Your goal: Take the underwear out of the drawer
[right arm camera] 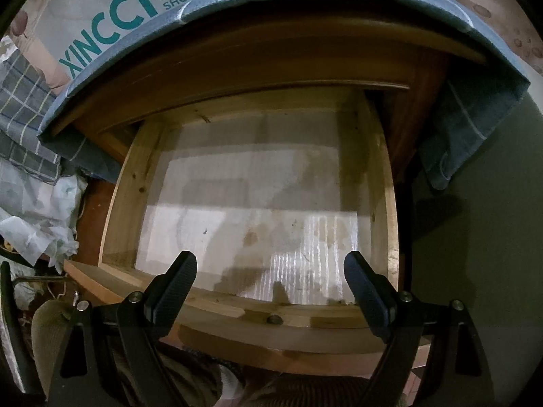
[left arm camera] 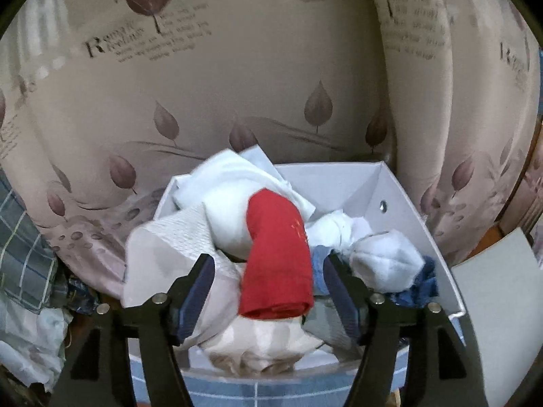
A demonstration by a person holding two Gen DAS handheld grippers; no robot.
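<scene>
The folded red cotton garment is seen lying between the wide-open jaws of the left gripper, its long axis running near to far, atop the white cardboard box. The right gripper, open and empty, faces the bare wooden drawer.

Beige leaf-print curtain with lettering, checked blue cloth draped over wooden tabletop, dim light

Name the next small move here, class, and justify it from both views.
Probably withdraw the left tongs: they are open, the red underwear already rests on the pile in the white box, and the wooden drawer looks empty.
</scene>
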